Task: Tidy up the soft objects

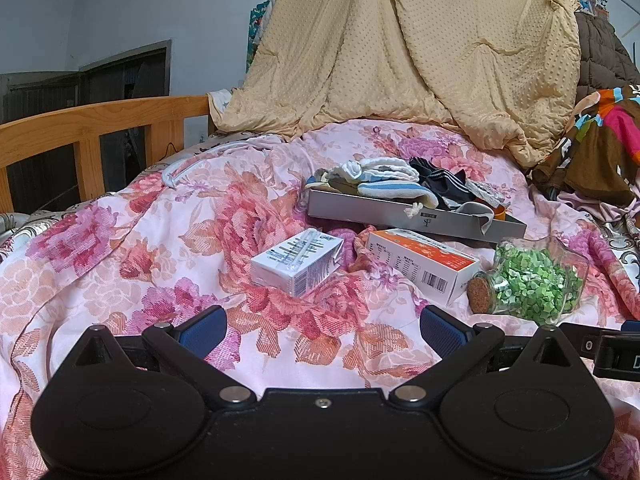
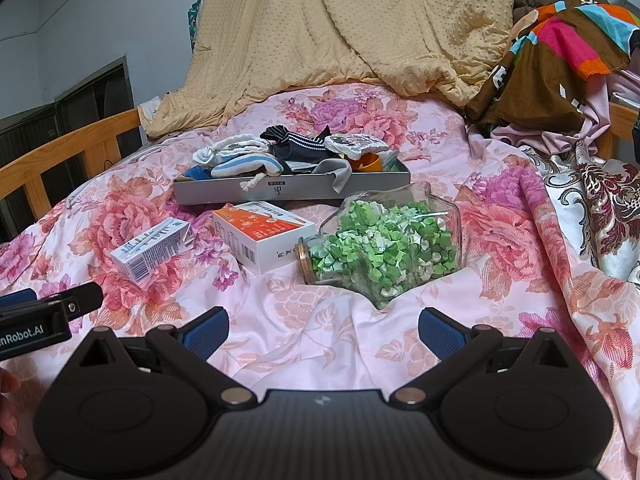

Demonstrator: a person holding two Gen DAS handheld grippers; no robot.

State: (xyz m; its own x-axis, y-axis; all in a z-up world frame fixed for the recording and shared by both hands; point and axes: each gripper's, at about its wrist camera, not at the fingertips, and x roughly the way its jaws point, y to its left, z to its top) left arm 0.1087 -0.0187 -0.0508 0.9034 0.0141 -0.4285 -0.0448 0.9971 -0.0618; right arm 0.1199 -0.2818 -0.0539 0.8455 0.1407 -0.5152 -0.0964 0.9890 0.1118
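Left gripper (image 1: 323, 330) jaws apart, empty, right gripper (image 2: 323, 330) likewise, grey tray (image 2: 292, 189) of socks (image 2: 240, 168) at 12 o'clock, star jar (image 2: 380, 248) nearer.

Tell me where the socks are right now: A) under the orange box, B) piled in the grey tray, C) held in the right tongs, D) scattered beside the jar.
B: the socks lie heaped in the grey tray; both tongs are open and empty.
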